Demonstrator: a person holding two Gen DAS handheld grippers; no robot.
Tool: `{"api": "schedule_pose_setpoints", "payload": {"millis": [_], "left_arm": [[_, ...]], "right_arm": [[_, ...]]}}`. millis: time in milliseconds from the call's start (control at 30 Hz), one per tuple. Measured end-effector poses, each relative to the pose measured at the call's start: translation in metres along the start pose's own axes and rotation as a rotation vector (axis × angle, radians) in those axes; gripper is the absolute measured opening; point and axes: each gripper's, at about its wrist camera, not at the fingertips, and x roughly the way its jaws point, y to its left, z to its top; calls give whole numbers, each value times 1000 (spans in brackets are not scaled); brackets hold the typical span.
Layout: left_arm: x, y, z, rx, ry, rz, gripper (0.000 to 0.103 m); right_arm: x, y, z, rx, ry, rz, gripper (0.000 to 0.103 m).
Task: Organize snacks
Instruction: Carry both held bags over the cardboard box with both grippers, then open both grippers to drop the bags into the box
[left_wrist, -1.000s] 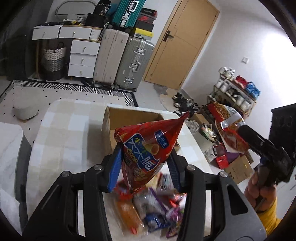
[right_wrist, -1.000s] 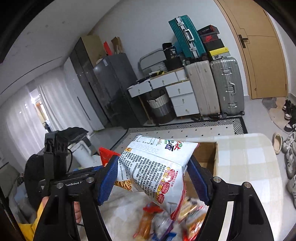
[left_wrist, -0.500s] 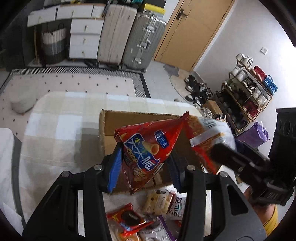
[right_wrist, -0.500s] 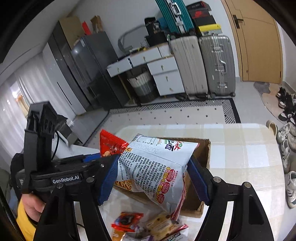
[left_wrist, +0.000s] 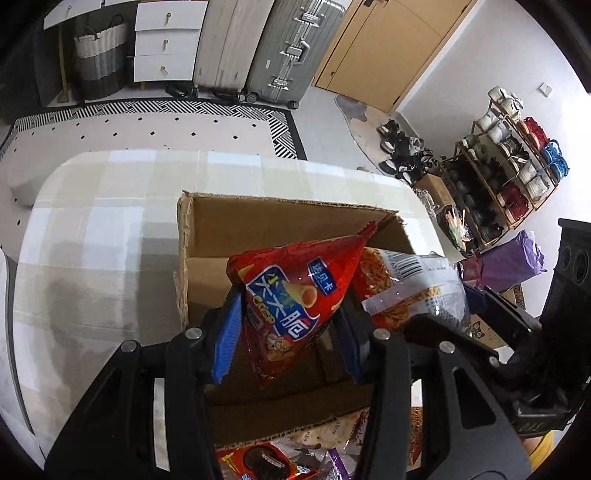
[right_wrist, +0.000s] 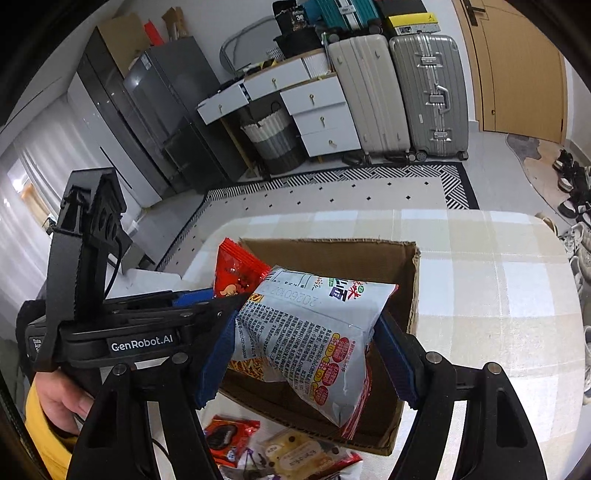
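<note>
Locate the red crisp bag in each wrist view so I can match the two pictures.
Left wrist view: the red crisp bag sits centre frame, clamped in the left hand-held gripper, above the open box.
Right wrist view: only its red top shows, left of centre, behind the white-backed noodle snack bag.
Shared landmark: the cardboard box on the checked table.
</note>
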Motion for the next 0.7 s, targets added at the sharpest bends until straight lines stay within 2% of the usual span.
{"api": "schedule_pose_setpoints", "payload": {"millis": [367, 467, 700], "left_arm": [[23, 0, 1, 4, 3, -10, 44], [21, -2, 0, -1, -13, -3, 50], [-7, -2, -16, 10, -30, 10, 51]], "right_arm": [[20, -8, -11, 5, 52, -7, 75], [21, -4, -13, -6, 61, -17, 75], [23, 1, -16, -38, 78, -52, 77]]}}
